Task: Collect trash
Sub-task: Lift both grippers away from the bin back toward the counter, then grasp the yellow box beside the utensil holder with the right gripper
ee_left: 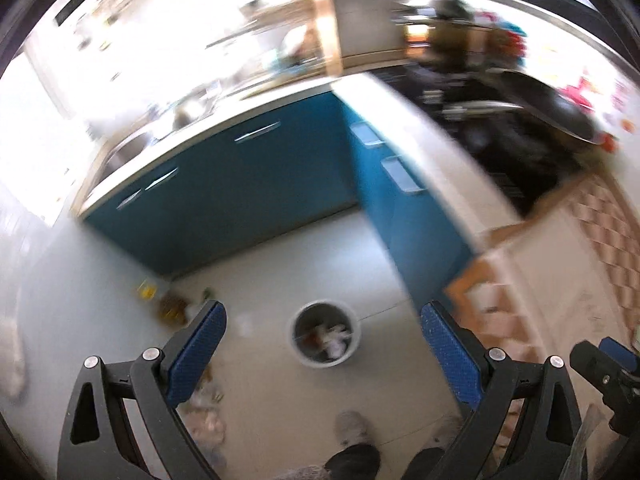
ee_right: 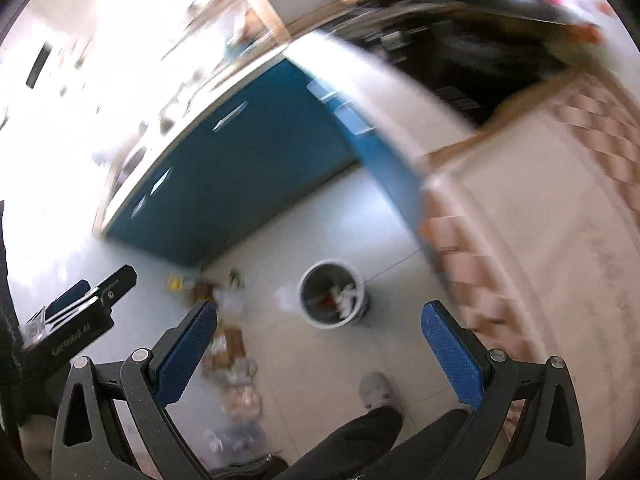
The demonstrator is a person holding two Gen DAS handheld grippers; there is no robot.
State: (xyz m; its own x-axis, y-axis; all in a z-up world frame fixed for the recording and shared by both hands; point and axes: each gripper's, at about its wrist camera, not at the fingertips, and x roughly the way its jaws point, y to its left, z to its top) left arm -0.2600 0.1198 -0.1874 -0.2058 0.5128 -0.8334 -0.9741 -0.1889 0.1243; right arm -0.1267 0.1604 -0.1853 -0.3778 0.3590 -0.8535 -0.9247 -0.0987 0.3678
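Gaping wide and empty, both tongs [ee_left: 322, 330] [ee_right: 318, 322] are hanging over the bin [ee_right: 332, 294], litter [ee_right: 230, 350] lying at its nine o'clock, teal cabinets [ee_left: 248, 200] beyond.

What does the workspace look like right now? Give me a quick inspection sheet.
Surface: pale tiled floor, views motion-blurred.
Job's things: round bin standing upright, already holding crumpled trash; loose litter strewn on the floor beside it.
Clutter: yellow and brown scraps near the cabinet base.
Grippers: left gripper and right gripper both open, empty, raised above the floor.
Cables: nothing seen.
Surroundings: blue cabinets, white countertop, person's shoe.
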